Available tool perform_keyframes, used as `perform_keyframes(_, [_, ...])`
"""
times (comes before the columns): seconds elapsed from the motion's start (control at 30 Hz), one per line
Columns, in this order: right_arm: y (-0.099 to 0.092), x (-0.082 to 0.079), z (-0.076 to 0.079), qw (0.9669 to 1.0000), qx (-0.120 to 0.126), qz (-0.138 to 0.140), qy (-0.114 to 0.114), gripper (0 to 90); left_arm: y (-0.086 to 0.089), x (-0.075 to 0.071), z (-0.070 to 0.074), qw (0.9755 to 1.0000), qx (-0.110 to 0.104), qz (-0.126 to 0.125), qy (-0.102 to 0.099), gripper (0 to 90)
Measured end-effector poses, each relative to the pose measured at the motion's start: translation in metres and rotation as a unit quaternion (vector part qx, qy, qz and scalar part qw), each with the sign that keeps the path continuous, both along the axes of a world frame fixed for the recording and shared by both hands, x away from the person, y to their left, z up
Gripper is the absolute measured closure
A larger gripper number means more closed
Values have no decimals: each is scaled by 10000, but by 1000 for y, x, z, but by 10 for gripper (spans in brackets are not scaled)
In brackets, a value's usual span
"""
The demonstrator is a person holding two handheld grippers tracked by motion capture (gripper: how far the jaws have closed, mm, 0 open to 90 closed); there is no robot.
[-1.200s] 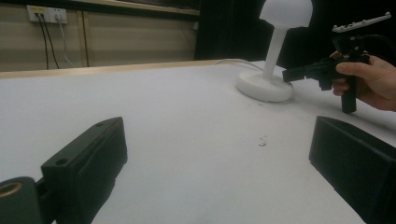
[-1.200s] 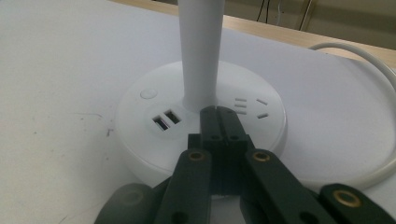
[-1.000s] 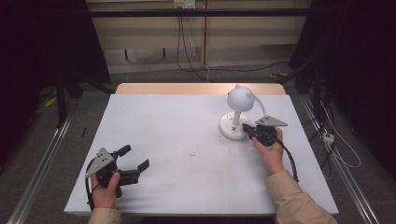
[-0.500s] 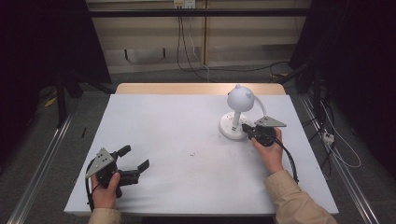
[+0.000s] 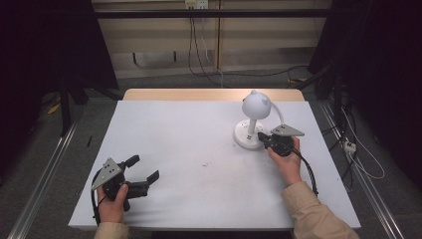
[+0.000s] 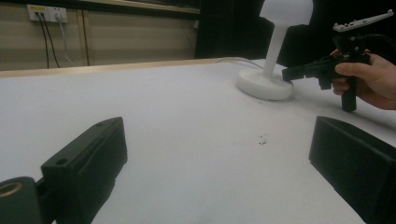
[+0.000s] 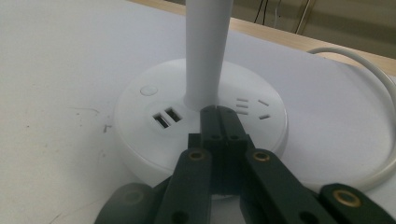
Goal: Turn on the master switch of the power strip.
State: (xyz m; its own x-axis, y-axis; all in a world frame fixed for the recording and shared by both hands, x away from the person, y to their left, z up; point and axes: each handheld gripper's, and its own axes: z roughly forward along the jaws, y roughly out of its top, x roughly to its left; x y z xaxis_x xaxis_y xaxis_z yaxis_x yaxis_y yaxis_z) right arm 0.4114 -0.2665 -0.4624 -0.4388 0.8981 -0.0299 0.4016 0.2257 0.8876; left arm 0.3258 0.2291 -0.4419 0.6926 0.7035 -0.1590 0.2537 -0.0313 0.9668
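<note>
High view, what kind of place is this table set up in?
Probably a lab or recording workspace, not a home. A white-covered table stands inside dark curtains, metal floor rails run along both sides, and loose cables hang from a wall socket. On it stands a white desk lamp.

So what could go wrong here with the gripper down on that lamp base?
The right gripper, jaws shut, rests its tips on the lamp base right against the stem; a sideways nudge might tip the top-heavy lamp. The tips sit near the socket slots and off the round button, so a press may miss it. The white cable curves close beside the gripper and could snag.
</note>
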Motion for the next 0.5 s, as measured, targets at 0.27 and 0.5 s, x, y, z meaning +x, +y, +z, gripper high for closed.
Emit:
perform_keyframes(0.27, [0,0,0,10000,27,-25,30,900,0,-1,0,10000,3,21,-6,41])
perform_keyframes(0.5, [0,0,0,9999,92,-59,85,900,1,0,0,10000,0,13,-8,41])
